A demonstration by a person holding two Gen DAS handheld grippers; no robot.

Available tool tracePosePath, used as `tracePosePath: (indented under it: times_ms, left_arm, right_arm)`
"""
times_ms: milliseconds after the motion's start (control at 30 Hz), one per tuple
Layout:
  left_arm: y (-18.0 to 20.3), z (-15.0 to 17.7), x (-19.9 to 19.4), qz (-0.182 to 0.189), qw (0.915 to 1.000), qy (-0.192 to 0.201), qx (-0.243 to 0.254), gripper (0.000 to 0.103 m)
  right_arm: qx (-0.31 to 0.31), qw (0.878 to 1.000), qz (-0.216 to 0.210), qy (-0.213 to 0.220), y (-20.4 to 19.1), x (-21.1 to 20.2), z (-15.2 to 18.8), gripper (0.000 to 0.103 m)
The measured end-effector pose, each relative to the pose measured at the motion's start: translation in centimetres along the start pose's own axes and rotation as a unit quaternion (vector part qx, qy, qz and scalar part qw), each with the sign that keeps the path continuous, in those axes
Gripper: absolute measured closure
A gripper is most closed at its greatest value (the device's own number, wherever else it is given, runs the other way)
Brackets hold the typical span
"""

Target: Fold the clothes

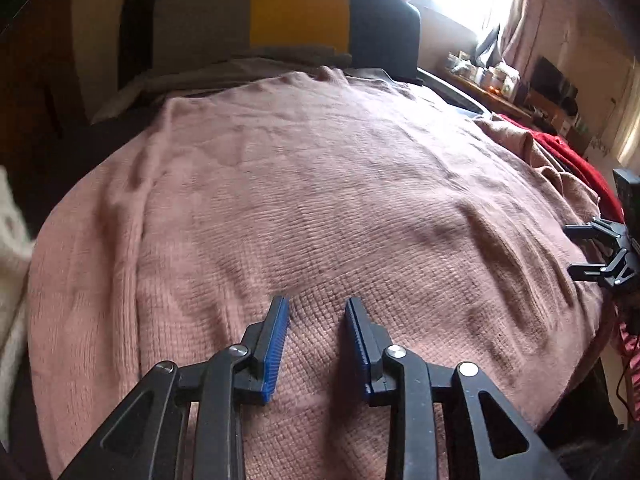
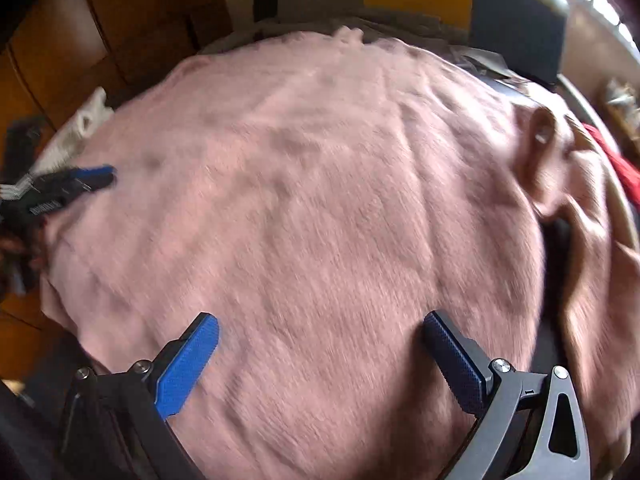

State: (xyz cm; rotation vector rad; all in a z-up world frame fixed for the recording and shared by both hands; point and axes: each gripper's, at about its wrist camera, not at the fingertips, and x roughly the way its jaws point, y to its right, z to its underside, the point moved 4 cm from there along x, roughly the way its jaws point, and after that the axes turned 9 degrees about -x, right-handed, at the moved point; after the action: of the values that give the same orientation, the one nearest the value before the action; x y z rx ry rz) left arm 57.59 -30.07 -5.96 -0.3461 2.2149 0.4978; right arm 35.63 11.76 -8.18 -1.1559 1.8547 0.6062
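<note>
A pink knitted sweater [image 1: 320, 200] lies spread flat over the bed, and everything else is best placed from it. Off its left edge sits a pale cream fabric [image 1: 10, 240], partly out of frame. The left sleeve [image 1: 84, 264] lies folded in along the body, its long edge forming a soft ridge. Over the sweater's near hem hover the left tongs [image 1: 316, 344], parted narrowly with only knit showing between the blue pads, gripping nothing. Beyond the sweater's far edge stands a cushion with grey and yellow panels [image 1: 256, 16]. Toward the right side, the right tongs [image 2: 320, 360] hang above the body of the sweater, spread wide and empty; that view is smeared with motion. On the sweater's right, the other sleeve [image 2: 560, 184] lies bunched and rumpled, and past it a red garment [image 1: 560, 152] is heaped at the bed's edge. Judging the risks: the loose knit stretches, so a pinch that takes only the top layer would drag it askew and undo the flat lie. The rumpled right sleeve could fold in crooked, and a careless grab there might catch the red garment too. Uneven lifting between the two tongs would skew any crease.
</note>
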Motion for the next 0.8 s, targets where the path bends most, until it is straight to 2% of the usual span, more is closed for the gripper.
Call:
tracePosePath:
  times_ms: [233,300,333,400,433,533,667,733,800]
  left_arm:
    - [0.2,-0.6,-0.9,0.001,0.9978,-0.003,-0.067,0.073]
    - [1.1,-0.5,-1.5,0.016,0.9956,-0.001,-0.093,0.072]
    - [1.7,-0.5,-1.8,0.024,0.9945,0.0,-0.102,0.072]
    - [3.9,-0.8,-2.0,0.05,0.9941,0.001,-0.096,0.071]
    - [5.1,-1.0,-2.0,0.061,0.994,0.001,-0.09,0.07]
    - [9.2,-1.3,-1.1,0.081,0.9949,-0.005,-0.06,0.069]
    - [14.0,-0.9,1.1,0.116,0.9914,-0.037,-0.048,0.069]
    - [15.6,-0.2,1.7,0.13,0.9889,-0.056,-0.045,0.069]
    - [16.9,0.4,2.2,0.134,0.9878,-0.071,-0.036,0.069]
  right_arm:
    - [0.034,0.999,0.023,0.031,1.3,-1.9,2.5,0.0]
    - [0.071,0.996,0.008,0.062,1.8,-4.2,2.7,0.0]
    - [0.095,0.991,0.004,0.091,2.5,-6.0,3.2,0.0]
    - [0.162,0.976,-0.015,0.144,4.6,-9.1,4.7,0.0]
    - [0.203,0.964,-0.017,0.17,6.0,-10.7,6.1,0.0]
    - [0.298,0.928,0.01,0.223,10.4,-14.4,9.6,0.0]
    - [0.401,0.88,0.037,0.252,16.2,-16.1,12.0,0.0]
    - [0.426,0.865,0.043,0.26,18.4,-15.6,12.6,0.0]
    - [0.441,0.857,0.046,0.264,20.3,-14.9,12.9,0.001]
